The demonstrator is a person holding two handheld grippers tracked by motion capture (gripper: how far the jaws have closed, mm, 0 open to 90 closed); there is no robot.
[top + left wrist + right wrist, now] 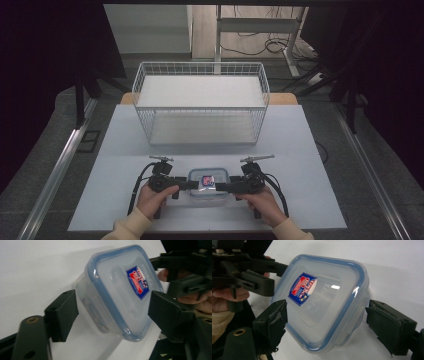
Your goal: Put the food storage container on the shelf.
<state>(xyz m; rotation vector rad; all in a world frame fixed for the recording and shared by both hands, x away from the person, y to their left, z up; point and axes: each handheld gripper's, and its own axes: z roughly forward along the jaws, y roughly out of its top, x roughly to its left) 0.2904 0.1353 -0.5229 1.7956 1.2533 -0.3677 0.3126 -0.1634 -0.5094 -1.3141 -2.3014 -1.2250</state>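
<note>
Blue-and-red brand sticker (302, 288) on the container lid (324, 300), wording perhaps too blurred to read.

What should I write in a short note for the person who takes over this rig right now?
Left tool: open, jaws on both sides of the food container, no firm grip visible.
Right tool: open, jaws astride the other end of it.
The container, lid on, sits on the white table near the front edge. The wire basket stands behind it.
Done: both tools in place. Left: probably close, lift, and perhaps move the container to the basket.
</note>
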